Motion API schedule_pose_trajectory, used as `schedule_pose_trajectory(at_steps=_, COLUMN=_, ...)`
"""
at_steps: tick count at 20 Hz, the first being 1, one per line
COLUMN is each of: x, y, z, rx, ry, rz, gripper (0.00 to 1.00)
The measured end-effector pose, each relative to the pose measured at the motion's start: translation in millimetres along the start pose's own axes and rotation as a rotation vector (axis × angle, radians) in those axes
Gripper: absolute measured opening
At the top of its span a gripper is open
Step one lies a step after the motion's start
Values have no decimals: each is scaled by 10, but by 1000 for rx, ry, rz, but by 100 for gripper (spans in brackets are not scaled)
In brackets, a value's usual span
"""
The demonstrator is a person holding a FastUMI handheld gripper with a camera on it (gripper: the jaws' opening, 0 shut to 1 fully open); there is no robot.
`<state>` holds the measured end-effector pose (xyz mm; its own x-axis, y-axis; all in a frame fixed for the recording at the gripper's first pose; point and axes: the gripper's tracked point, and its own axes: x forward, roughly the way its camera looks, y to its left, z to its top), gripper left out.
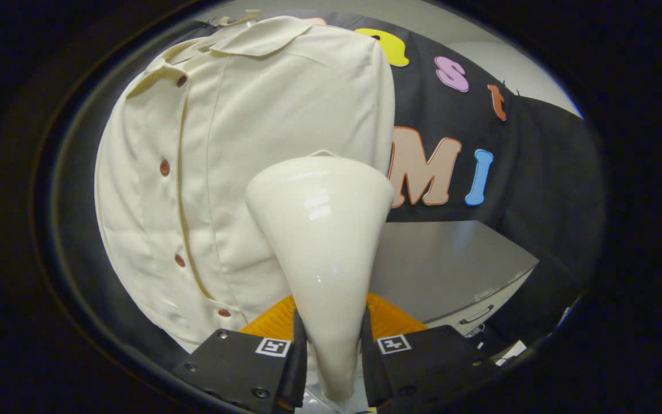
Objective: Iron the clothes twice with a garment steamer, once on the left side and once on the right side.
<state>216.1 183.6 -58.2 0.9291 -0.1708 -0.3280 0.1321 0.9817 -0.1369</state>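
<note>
A cream button-up shirt (233, 172) hangs upright ahead of me, its placket with brown buttons (164, 168) running down to the left of the fingers. My gripper (333, 359) is shut on the neck of a glossy white garment steamer (322, 241). The steamer widens into a cone whose head faces the shirt's right half, just beyond the fingers. Its front face is hidden, so I cannot tell whether it touches the cloth. The shirt's lower right part is covered by the steamer.
A grey table top (451, 264) lies to the right below the black cloth wall (538, 172). An orange object (391, 319) sits just behind the fingers under the steamer. A white drawer front with a handle (474, 315) is at the table's near edge.
</note>
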Motion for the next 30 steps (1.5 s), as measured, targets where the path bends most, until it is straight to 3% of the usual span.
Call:
schedule_pose_trajectory(at_steps=7, x=102, y=-6, z=-319, rx=-12, ry=47, rz=-1, gripper=40)
schedule_pose_trajectory(at_steps=30, x=745, y=296, z=-2390, rx=-111, ry=308, rz=-28, gripper=41)
